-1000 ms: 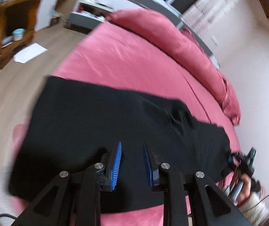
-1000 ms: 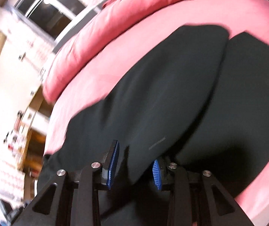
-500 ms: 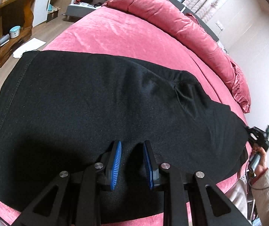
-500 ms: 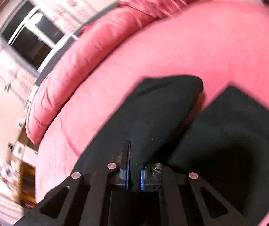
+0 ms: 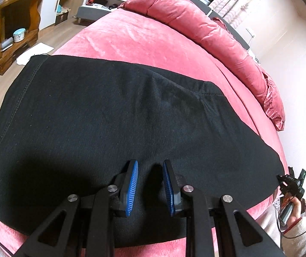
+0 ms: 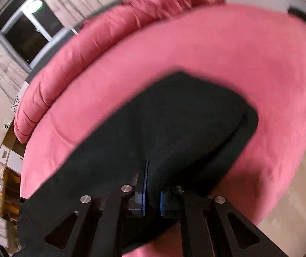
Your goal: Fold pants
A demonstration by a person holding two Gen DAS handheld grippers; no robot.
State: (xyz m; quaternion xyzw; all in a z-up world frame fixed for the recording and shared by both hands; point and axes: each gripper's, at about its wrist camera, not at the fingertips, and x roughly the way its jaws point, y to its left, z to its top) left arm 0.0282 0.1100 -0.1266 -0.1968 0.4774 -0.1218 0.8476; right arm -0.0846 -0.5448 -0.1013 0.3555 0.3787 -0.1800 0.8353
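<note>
Pants (image 5: 118,115), black knit, spread flat on the pink bed (image 5: 144,40), directly ahead of and beneath both tongs. Left tongs (image 5: 150,187): blue pads partly apart over the near edge of the fabric; whether they pinch a fold of it cannot be told. Right tongs (image 6: 152,189): closed on a bunched ridge of the pants (image 6: 174,124) at the far right end, where the cloth narrows to a rounded corner; the view is blurred. The right tongs (image 5: 290,182) also appear at the right margin of the left view, held in a hand (image 5: 295,208).

Handling, as judged: the cloth is soft, light and limp, so it will sag and crease between the 2 grips; it is neither fragile nor slippery on the plush cover. The best holds are on hems, seams or the waistband edge, taken at matching corners to keep the fold square. No container is involved in the task.
</note>
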